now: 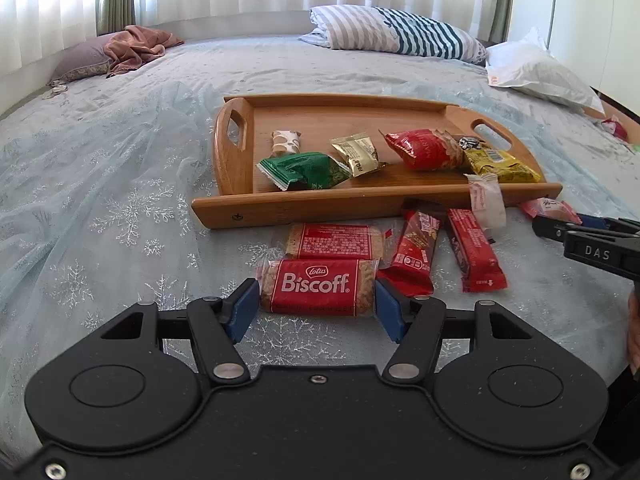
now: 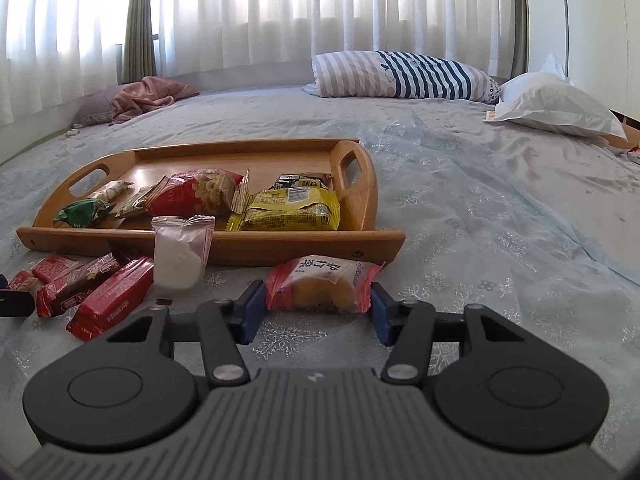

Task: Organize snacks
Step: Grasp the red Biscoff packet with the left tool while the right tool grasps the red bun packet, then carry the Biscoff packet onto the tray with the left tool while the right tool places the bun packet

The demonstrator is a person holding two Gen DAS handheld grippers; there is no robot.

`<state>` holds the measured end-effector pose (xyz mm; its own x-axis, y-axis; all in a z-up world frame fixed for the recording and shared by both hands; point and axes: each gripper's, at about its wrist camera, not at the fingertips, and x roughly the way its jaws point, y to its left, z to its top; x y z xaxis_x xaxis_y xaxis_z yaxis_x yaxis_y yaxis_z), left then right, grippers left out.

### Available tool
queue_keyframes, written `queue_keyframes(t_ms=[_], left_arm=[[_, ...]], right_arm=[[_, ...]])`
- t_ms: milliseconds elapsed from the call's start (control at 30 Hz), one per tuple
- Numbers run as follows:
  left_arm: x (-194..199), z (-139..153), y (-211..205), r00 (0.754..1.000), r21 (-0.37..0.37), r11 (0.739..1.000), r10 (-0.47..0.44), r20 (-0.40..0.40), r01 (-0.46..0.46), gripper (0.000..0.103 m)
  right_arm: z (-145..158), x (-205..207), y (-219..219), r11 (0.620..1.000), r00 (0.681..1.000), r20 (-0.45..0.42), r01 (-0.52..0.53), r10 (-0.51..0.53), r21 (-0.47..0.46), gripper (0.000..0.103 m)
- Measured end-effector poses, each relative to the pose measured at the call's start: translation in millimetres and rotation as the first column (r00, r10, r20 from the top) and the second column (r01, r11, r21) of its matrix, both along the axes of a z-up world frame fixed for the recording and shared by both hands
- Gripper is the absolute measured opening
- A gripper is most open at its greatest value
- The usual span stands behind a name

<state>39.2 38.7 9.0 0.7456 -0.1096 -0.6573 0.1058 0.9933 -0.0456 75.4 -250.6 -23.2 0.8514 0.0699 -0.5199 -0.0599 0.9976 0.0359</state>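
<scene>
So we've got both grippers down on the bed, each lined up on a snack just in front of the wooden tray [image 1: 240, 216]. The left gripper [image 1: 316, 304] has its blue pads right at the two short ends of the Biscoff pack [image 1: 318, 286], which is lying flat on the bedspread. They look like they're touching the wrapper, though we can't quite tell if they're really squeezing yet. The right gripper [image 2: 318, 306] is the same story: half-closed around the pink-wrapped cake [image 2: 324, 284], with the pads meeting the crinkly wrapper edges.

To do this bit well, we close on the solid biscuit and cake, not just the loose foil tails, or they'll slide out on the lift. Then we lift straight up before heading over the tray's front rail, and drop them in the open space at the back, clear of the yellow packet [image 2: 292, 210] and the red bag [image 2: 196, 192].
</scene>
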Motion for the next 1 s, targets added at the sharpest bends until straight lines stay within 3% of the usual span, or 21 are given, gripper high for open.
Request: queue_keyframes(t_ms=[400, 733, 1000], left_arm=[[-12, 31, 4, 0.998, -0.035, 0.999, -0.004, 0.068, 0.006, 0.060], [11, 54, 10, 0.994, -0.055, 0.998, 0.005, 0.108, 0.001, 0.060], [26, 68, 17, 0.990, -0.062, 0.998, 0.024, 0.136, -0.016, 0.060]], right_arm=[[14, -6, -3, 0.999, 0.998, 0.037, 0.049, -0.049, -0.009, 0.046], [38, -3, -15, 0.997, 0.992, 0.097, 0.076, -0.076, 0.000, 0.040], [41, 10, -22, 0.996, 0.993, 0.078, 0.083, -0.086, 0.033, 0.037]])
